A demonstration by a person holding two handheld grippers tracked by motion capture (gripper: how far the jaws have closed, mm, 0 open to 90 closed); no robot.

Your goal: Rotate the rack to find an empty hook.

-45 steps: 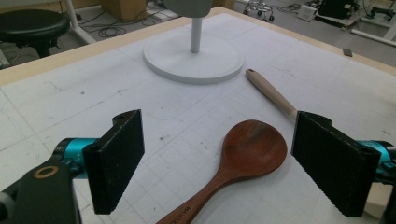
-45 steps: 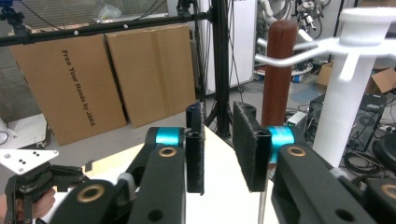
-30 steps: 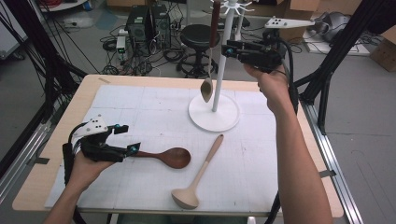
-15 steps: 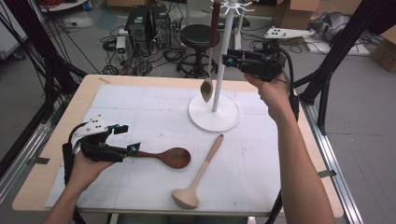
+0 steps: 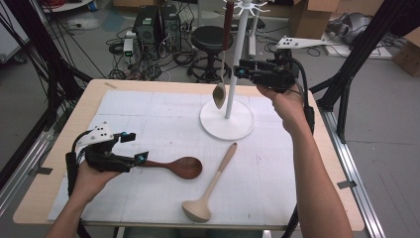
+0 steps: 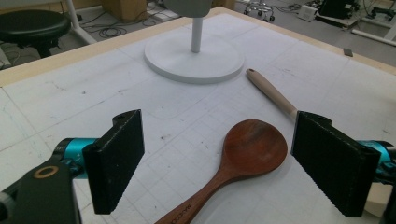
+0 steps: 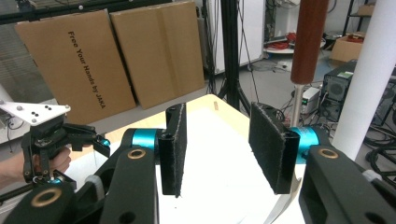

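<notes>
A dark wooden spoon lies on the white mat, its handle running between the fingers of my open left gripper. In the left gripper view its bowl rests just ahead of the wide-apart jaws of the left gripper. A pale wooden ladle lies to the spoon's right. From the top of a white stand hangs a spoon with a dark handle and a metal bowl. My right gripper hovers open beside the pole, with the dark handle just past its right jaw.
The white pole rises close to the right gripper's right side. The ladle's handle points toward the stand's base. A black stool, computer boxes and cables stand on the floor beyond the table's far edge.
The right gripper has come down and a little left, closer to the pole and the hanging spoon. The left gripper and the spoons on the mat have not moved.
</notes>
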